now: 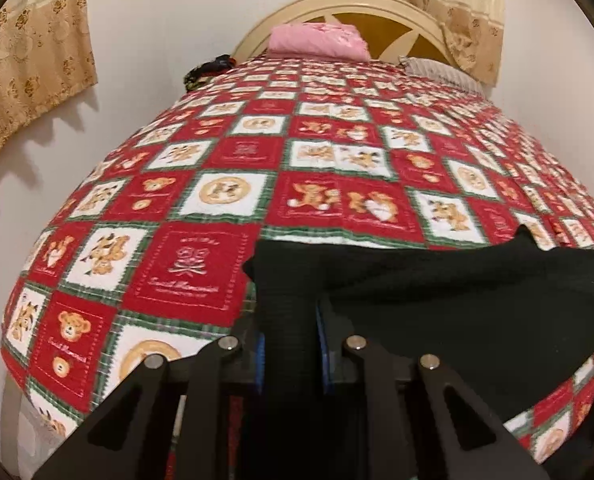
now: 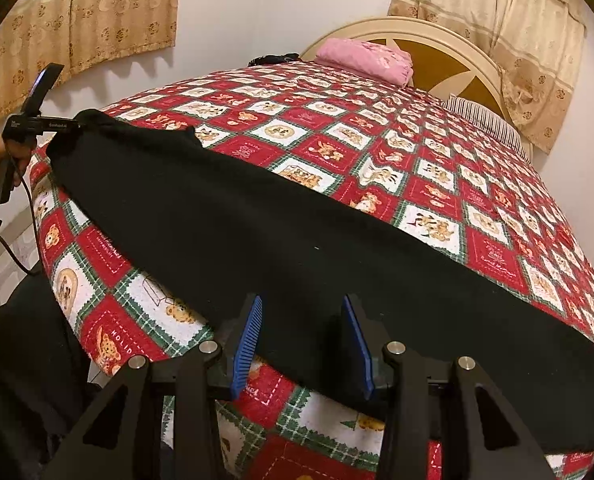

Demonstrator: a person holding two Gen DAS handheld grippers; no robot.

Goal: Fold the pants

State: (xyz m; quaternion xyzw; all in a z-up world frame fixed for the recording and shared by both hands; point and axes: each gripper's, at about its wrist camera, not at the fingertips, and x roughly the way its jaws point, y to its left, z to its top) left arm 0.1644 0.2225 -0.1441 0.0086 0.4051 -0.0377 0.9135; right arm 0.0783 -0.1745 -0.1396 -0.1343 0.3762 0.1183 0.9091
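Left wrist view: left tool [image 1: 291,360] pinches a bunched end of the black pants [image 1: 437,304], which lie along the bed [image 1: 193,272] foot edge. Right tool [image 2: 303,344] stands spread over the fabric, gripping nothing. Lifting one-handed could drag the pants askew.

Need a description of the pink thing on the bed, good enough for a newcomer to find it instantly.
Start at the bed's cream arched headboard with its brown panels. Right in front of it, at the far end of the red teddy-bear quilt, lies a folded pink cloth. It is the only plain pink item there; the pillow to its right is striped, and the black pants lie at the near edge.
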